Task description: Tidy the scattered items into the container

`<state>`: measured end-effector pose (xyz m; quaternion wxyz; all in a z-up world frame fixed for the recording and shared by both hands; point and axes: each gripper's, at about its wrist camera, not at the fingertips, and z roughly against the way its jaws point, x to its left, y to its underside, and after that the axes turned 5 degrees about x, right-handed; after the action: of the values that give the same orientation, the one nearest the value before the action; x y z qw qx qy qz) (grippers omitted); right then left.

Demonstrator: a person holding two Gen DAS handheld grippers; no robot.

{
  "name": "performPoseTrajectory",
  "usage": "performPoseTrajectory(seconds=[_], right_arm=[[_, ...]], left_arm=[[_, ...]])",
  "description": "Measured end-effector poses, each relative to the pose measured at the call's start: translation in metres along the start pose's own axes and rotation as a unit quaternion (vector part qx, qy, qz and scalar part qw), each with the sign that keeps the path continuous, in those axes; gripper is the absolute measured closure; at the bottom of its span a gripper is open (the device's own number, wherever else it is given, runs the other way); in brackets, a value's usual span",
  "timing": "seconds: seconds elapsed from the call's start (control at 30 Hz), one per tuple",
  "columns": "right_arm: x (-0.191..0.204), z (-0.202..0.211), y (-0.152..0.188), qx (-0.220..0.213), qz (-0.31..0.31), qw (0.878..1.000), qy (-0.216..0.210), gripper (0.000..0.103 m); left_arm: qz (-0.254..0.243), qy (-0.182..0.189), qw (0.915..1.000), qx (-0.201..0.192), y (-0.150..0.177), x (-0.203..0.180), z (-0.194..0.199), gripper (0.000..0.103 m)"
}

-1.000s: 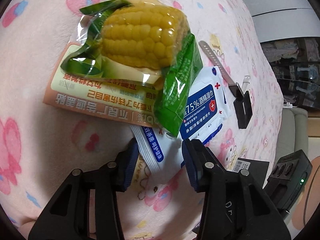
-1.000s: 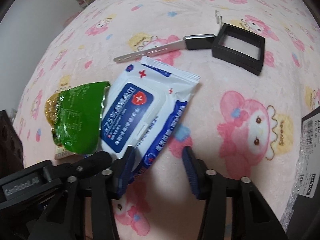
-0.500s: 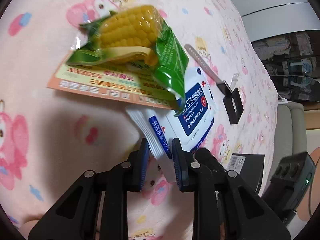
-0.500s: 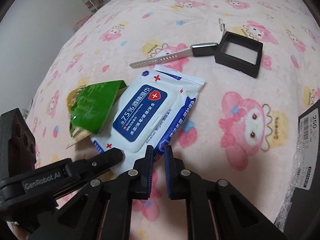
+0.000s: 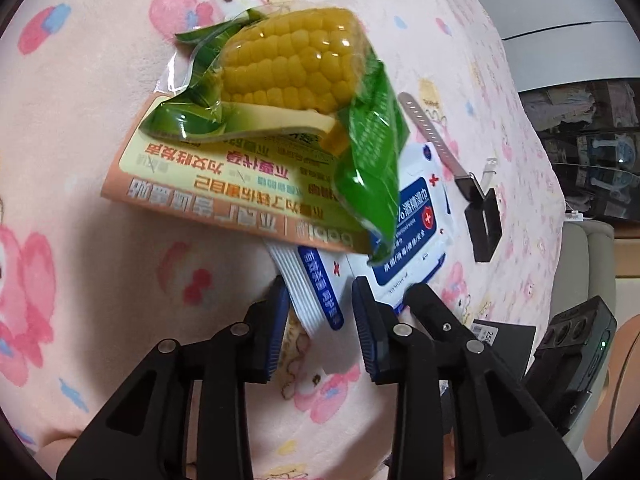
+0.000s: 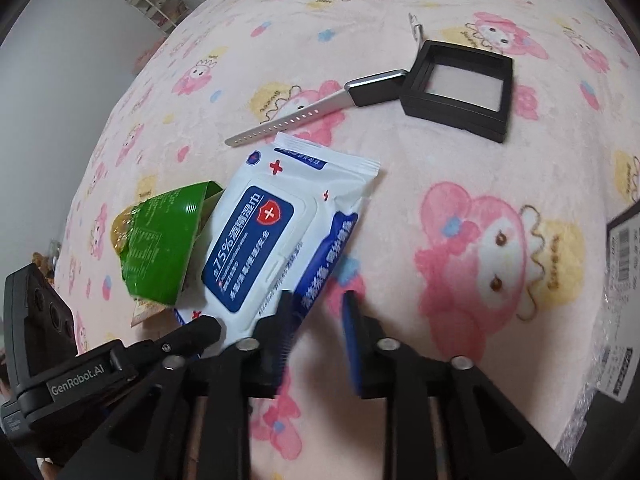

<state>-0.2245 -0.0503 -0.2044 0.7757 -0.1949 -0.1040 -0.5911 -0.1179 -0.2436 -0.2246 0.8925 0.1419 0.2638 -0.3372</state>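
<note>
A white and blue wipes pack [image 5: 416, 232] [image 6: 276, 228] lies on the pink blanket [image 6: 400, 208]. A vacuum-packed corn cob [image 5: 292, 64] [image 6: 160, 240] in green film rests across its far side, on an orange printed sachet [image 5: 224, 184]. My left gripper [image 5: 320, 320] straddles the pack's crimped near end; its jaws are opening and the pads stand off the film. My right gripper [image 6: 318, 328] sits over the pack's blue side edge, its jaws also opening, the edge between them but not pinched.
A grey watch strap [image 6: 304, 116] [image 5: 428, 128] leads to a black square box [image 6: 460, 88] [image 5: 484, 228] beyond the wipes. A black labelled parcel in bubble wrap [image 6: 624, 248] lies at the right edge. A grey cabinet [image 5: 560, 40] stands past the bed.
Both grippers closed on the near end of the wipes pack half a second ago and have since spread apart again. The pack, corn and sachet lie in about the same places.
</note>
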Motion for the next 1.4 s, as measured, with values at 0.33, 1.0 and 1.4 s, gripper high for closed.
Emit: performPoseTrajectory(seconds=[0.33,1.0,1.4], right_arm=[[0.011,-0.005,-0.002,-0.018,0.019,1.0,-0.014,0.095],[0.016,0.054,0.037,-0.073,0.036,0.996,0.032,0.101],[-0.016,0.013,-0.026,-0.024,-0.023,0.999,0.021,0.085]], left_arm=[[-0.037,-0.005,0.9993,0.001,0.004,-0.012,-0.005,0.071],[-0.051,0.003,0.9984,-0.025,0.02,-0.018,0.019,0.075],[-0.016,0.019,0.9996,0.012,0.002,-0.003,-0.003,0.069]])
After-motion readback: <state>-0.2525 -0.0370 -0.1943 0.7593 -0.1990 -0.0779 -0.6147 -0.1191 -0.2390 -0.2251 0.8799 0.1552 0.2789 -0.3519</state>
